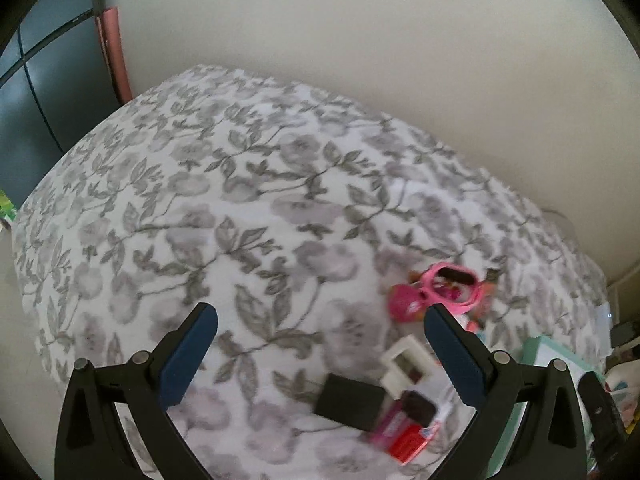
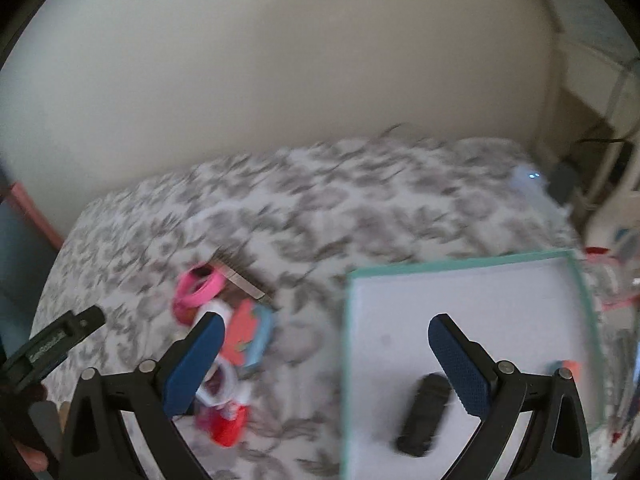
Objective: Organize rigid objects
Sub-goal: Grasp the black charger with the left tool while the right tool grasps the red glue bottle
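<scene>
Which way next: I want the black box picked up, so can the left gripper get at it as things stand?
Probably yes. The left gripper is open and empty, and the black box lies uncovered on the bedspread just below its fingers.

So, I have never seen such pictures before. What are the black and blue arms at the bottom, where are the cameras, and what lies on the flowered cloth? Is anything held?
Each picture comes from a camera mounted on a hand-held two-finger gripper, looking along its fingers. The left gripper and the right gripper both stand open and hold nothing. On the flowered bedcover lies a heap of small things: a pink ring-shaped toy, a flat black box, a white frame. In the right view, a shallow green-edged tray holds one black object. The pictures are blurred.
</scene>
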A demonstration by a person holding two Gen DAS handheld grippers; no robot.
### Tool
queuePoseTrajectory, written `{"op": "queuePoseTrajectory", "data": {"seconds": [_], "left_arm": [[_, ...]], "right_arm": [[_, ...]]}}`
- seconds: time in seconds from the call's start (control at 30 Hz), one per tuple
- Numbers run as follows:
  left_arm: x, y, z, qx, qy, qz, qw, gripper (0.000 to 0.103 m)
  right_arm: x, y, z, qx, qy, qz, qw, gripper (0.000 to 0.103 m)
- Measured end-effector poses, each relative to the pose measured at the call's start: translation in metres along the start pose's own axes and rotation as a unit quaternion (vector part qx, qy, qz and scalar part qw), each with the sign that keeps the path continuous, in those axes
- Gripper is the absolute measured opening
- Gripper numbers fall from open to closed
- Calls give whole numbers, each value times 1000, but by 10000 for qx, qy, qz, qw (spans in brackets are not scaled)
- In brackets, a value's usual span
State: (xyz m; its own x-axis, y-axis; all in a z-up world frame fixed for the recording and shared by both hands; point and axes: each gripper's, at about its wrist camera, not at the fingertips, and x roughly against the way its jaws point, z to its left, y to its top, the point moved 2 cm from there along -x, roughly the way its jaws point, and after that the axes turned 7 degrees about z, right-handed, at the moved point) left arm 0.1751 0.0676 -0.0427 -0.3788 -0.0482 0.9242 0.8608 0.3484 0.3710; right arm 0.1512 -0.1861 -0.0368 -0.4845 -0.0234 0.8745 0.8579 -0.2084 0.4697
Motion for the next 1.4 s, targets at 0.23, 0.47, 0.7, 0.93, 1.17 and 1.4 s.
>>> {"op": "queuePoseTrajectory", "data": {"seconds": [0.23,0.47,0.7,0.93,1.17,1.4], "left_arm": [[-37,-14,12,153,20,800,9967,103],[-65,-32,5,12,26,1383,9904,103],[-67,-36,-8,-286,2,1468,9888,103],[-70,-41,-13,-409,-9,1549,9871,103],[-68,-47,-22,-666,67,1560,9855,103],[-78,-53,-19,-613,156,1696,9835,100]], "right_arm": [[-54,-33,35,459,25,756,9961,103],[-86,-59,44,565,20,1326,9896,101],[-88,-69,51,671,57,1447,9872,89],[-87,-74,63,881,41,1561,9838,84],[-100,-79,74,963,53,1718,9804,79],[-100,-78,72,1084,-64,1797,9777,67]]}}
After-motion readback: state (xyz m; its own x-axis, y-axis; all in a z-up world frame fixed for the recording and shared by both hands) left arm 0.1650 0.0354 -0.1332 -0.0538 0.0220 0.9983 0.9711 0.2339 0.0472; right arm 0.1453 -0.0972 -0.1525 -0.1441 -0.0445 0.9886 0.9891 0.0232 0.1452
